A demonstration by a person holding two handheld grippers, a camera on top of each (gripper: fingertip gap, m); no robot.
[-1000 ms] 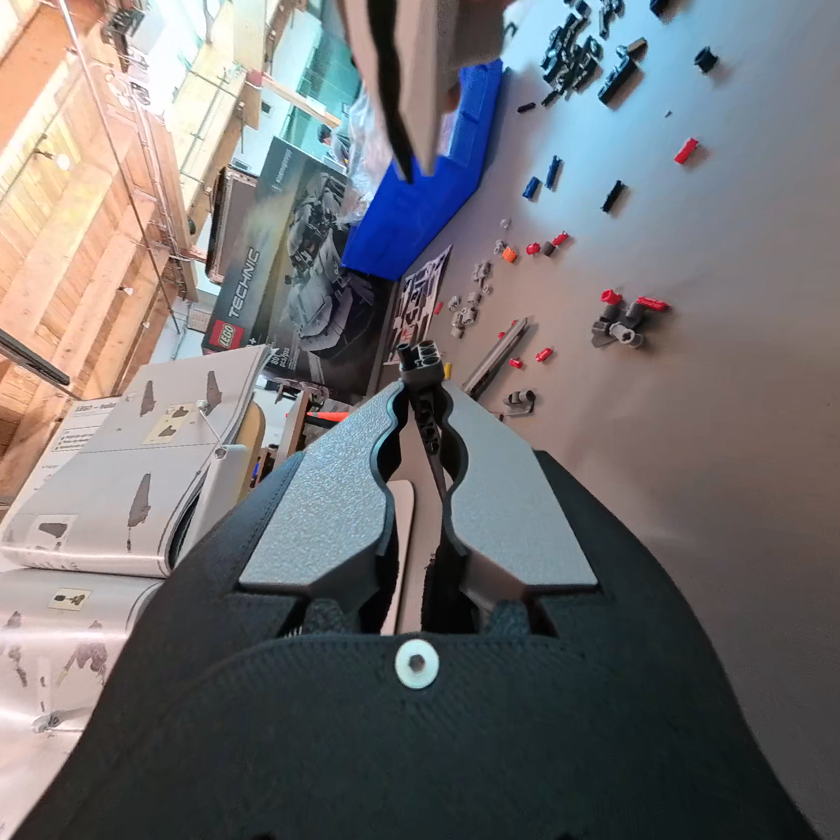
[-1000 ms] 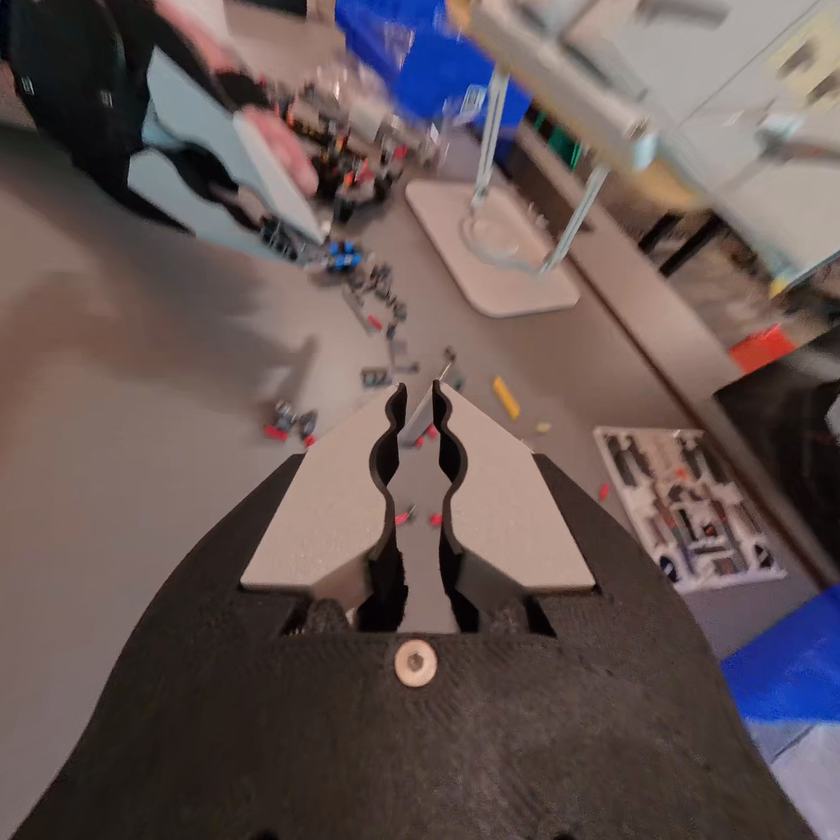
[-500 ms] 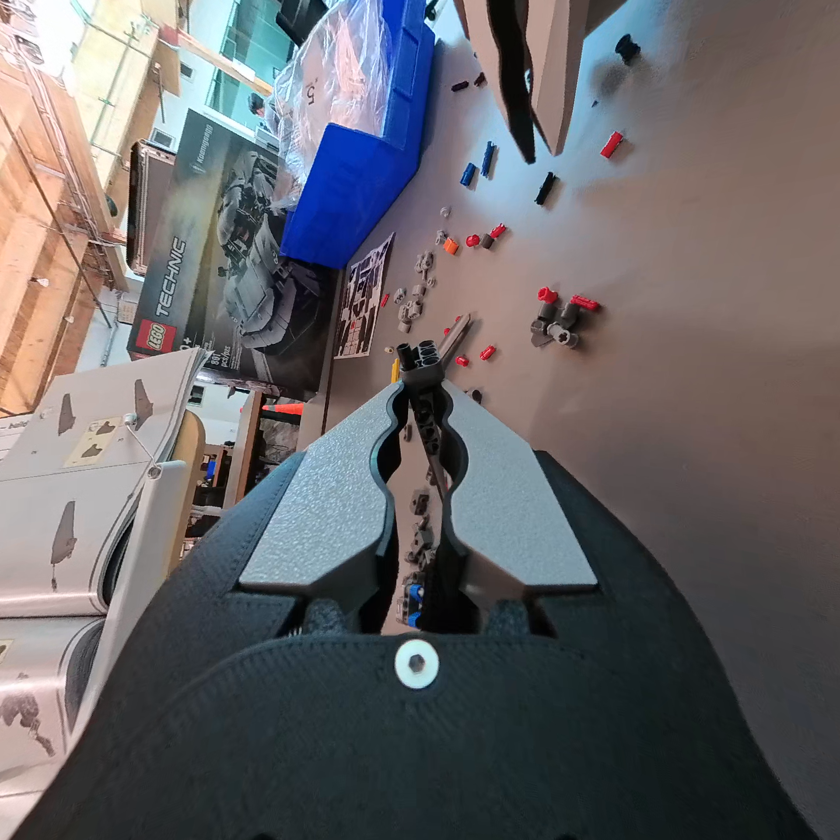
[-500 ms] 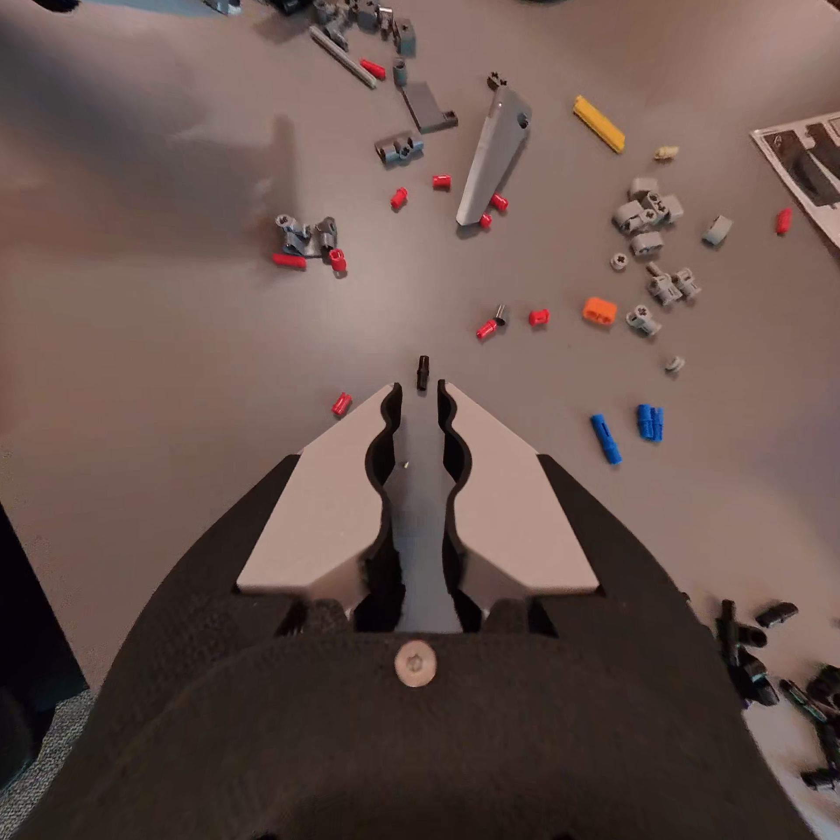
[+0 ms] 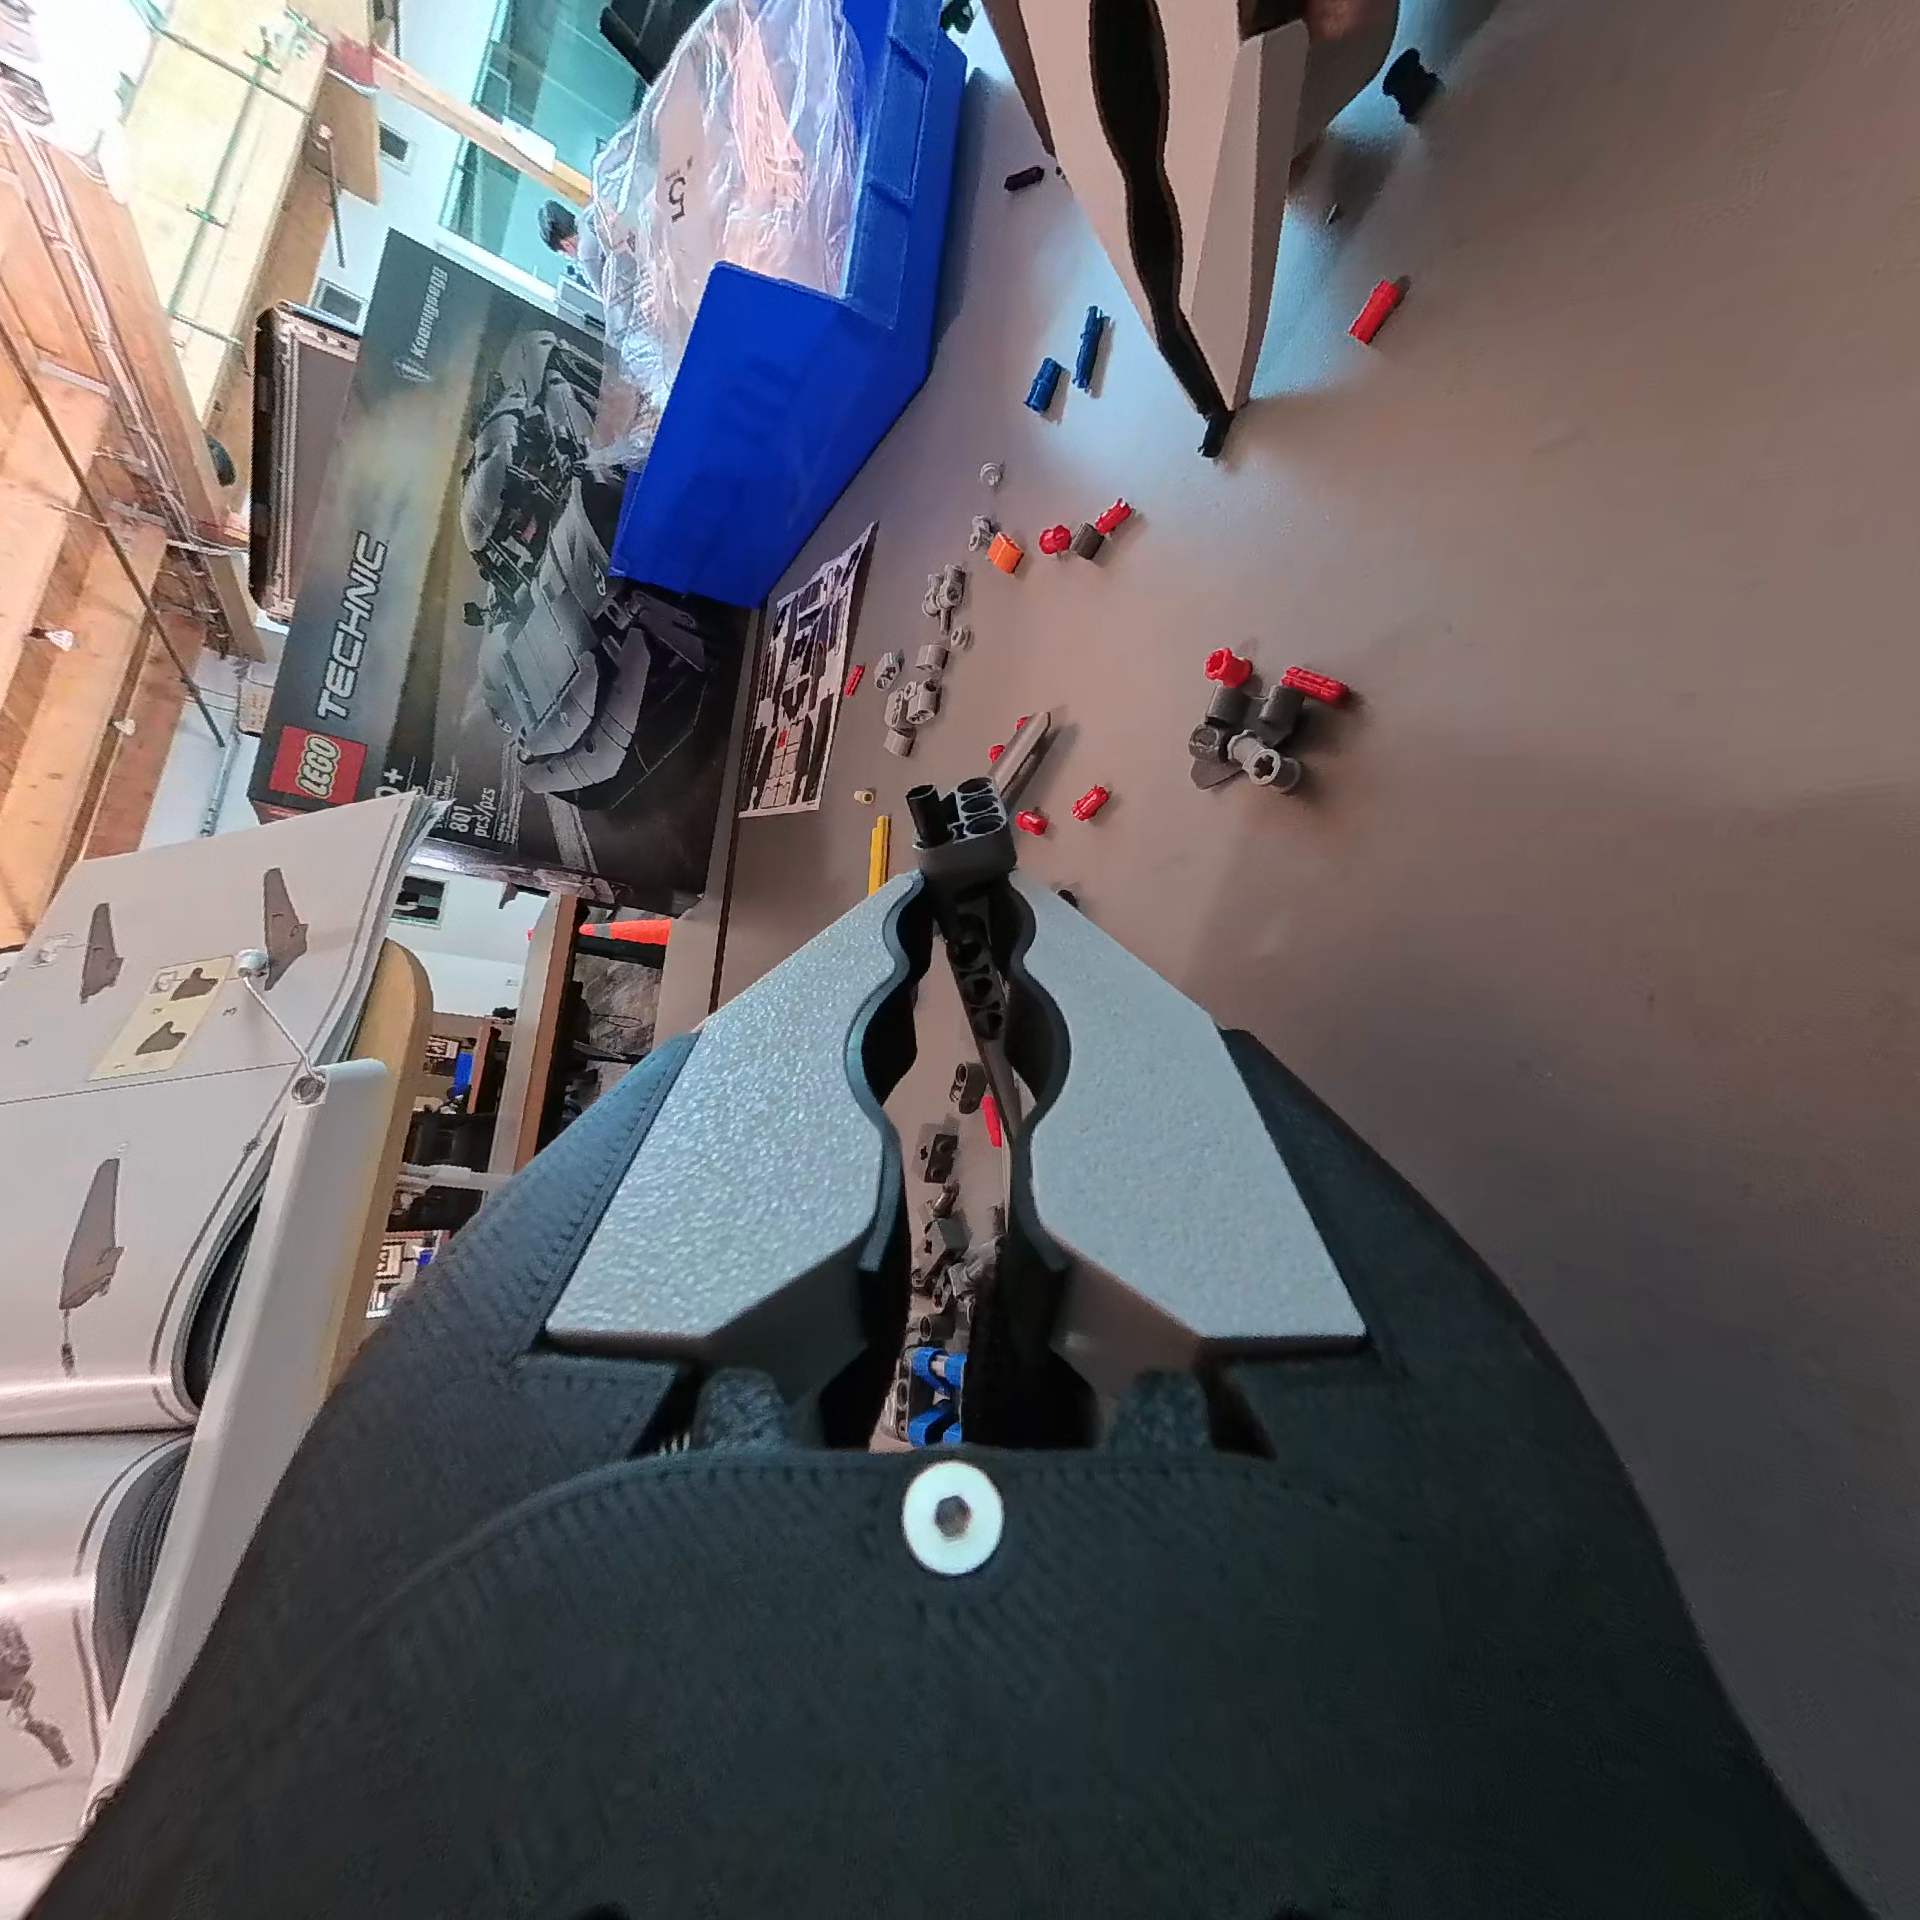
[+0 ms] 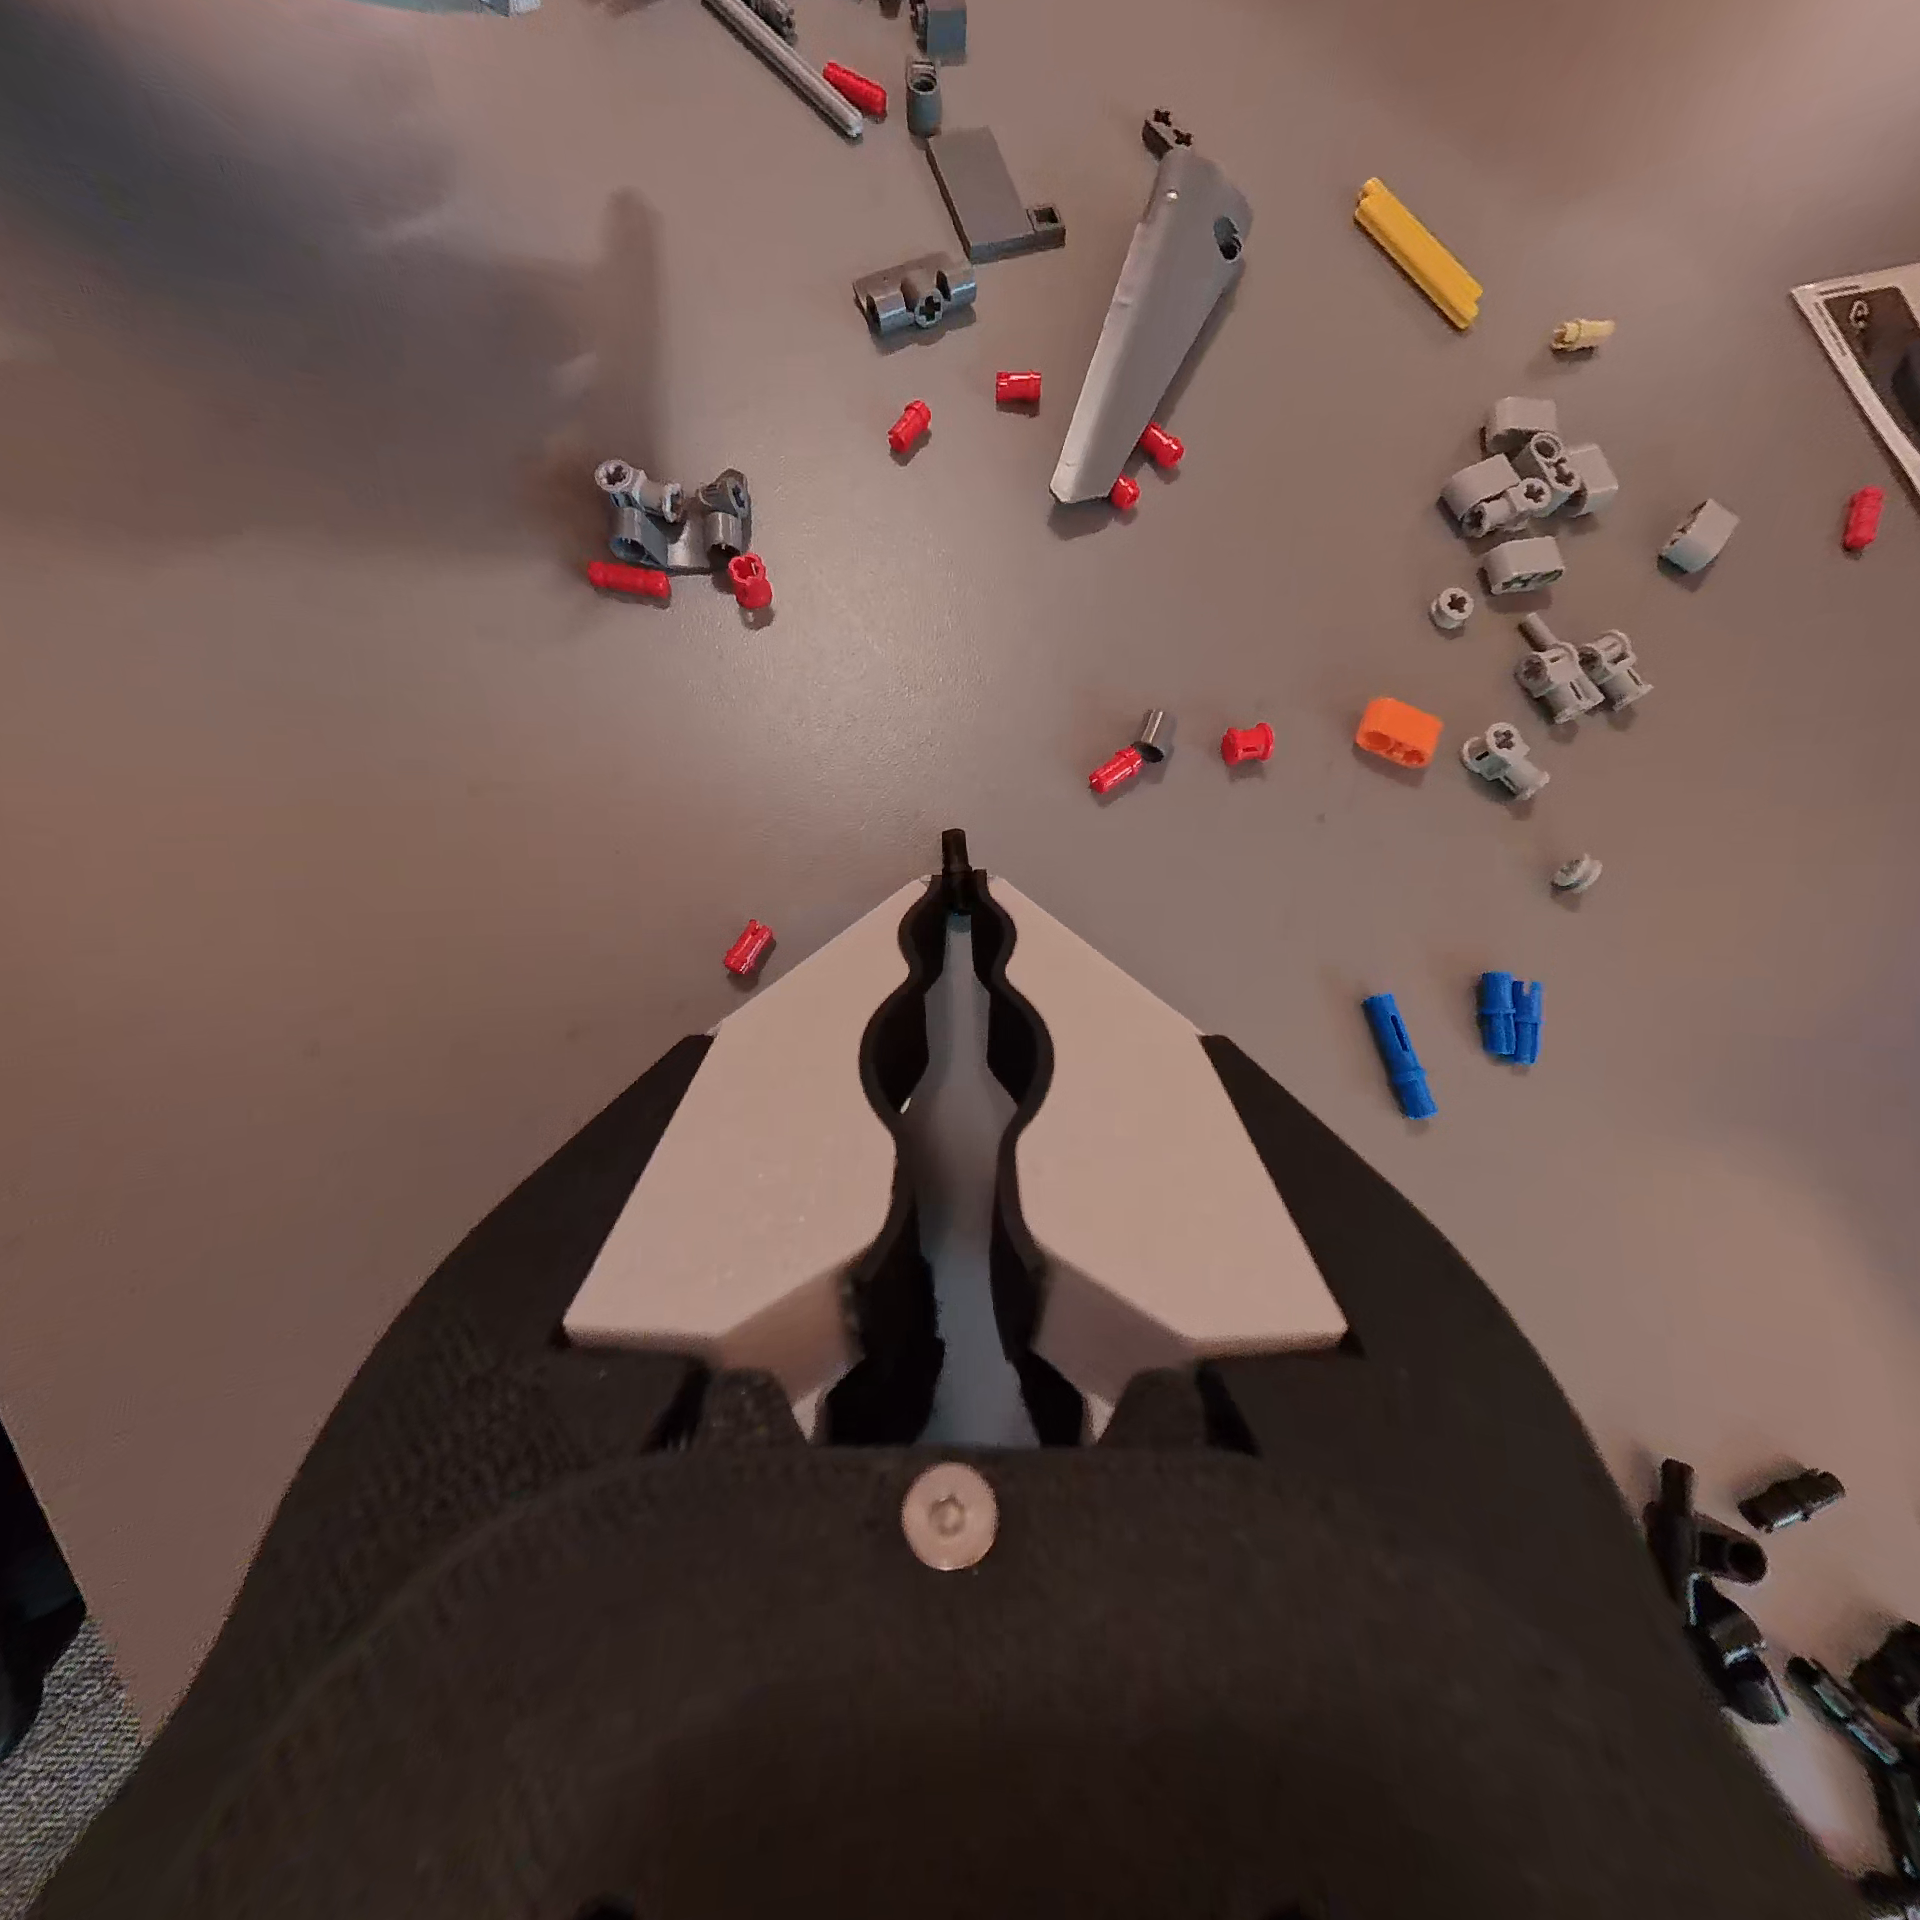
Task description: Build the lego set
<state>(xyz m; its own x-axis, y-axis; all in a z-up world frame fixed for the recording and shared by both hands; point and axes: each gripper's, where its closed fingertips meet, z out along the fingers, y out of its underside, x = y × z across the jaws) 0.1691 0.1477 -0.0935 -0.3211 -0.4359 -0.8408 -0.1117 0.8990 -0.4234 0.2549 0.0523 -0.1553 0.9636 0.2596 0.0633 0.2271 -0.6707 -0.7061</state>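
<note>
Both grippers grip parts: left [image 5: 964, 902] beam [image 5: 961, 831], right [image 6: 956, 883] pin [image 6: 954, 854]

Grey desk [image 6: 312, 831] strewn with loose pieces: red pins [image 6: 910, 426] all over, a yellow axle [image 6: 1417, 252], an orange connector [image 6: 1397, 730], blue pins [image 6: 1398, 1055] and grey connectors [image 6: 1527, 488]. At the desk's far side sit a blue bin [image 5: 790, 416] and a sticker sheet [image 5: 805, 686].
</note>
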